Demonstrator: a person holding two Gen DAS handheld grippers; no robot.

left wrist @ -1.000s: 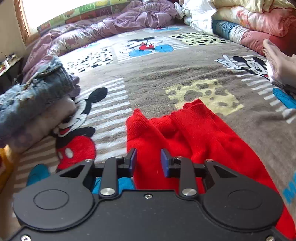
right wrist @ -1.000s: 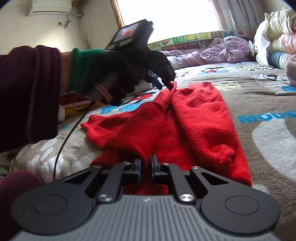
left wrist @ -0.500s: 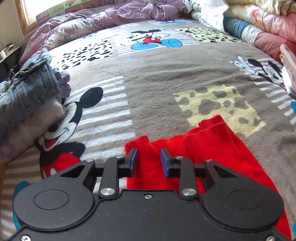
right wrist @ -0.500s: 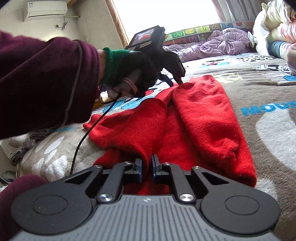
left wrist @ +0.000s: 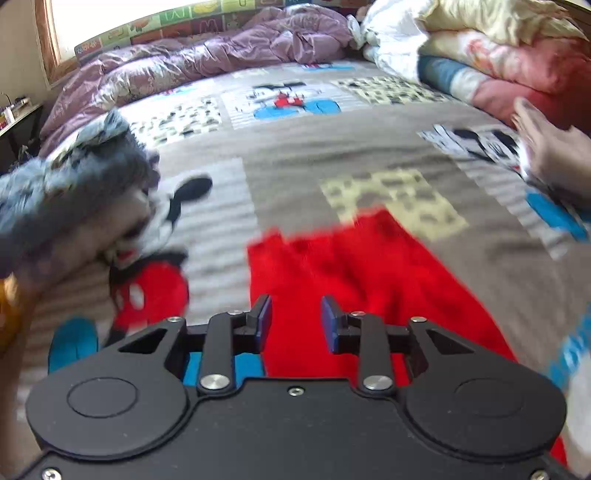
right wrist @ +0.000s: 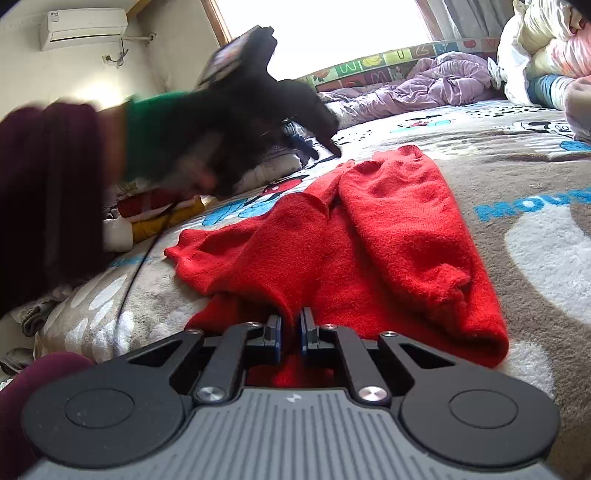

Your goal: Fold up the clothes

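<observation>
Closest to the right wrist camera, the right gripper (right wrist: pixel 290 334) has its two blue pads pressed almost together, and a fold of the red sweater (right wrist: pixel 388 236) is pinched between them. The pads have just been squeezing in a little tighter on that fold. The red sweater lies on the bed blanket (right wrist: pixel 535 258), which is grey with cartoon mice and blue letters on it. The sweater is bunched up, with one sleeve part lying long on the right and another part spread out to the left. A little farther off and up to the left is the left gripper (right wrist: pixel 328 146), held in a hand in a black glove with a green cuff (right wrist: pixel 147 125) and a dark red sleeve (right wrist: pixel 48 192). It looks blurry and hangs above the far end of the sweater without touching it. In the left wrist view, the left gripper (left wrist: pixel 296 323) has its pads spread apart with nothing between them, and the red sweater (left wrist: pixel 351 273) is under it. This picture is blurry too. To the left of the sweater is a pile of clothes with blue jeans (left wrist: pixel 62 184) on top. At the right edge a bare hand (left wrist: pixel 554 155) rests on the blanket (left wrist: pixel 314 147). Far back there is a purple quilt (left wrist: pixel 207 62) lying in a heap under the window, and stacked bedding (left wrist: pixel 498 55) in white, pink and blue in the right corner. A white air conditioner (right wrist: pixel 83 27) is high on the wall.
</observation>
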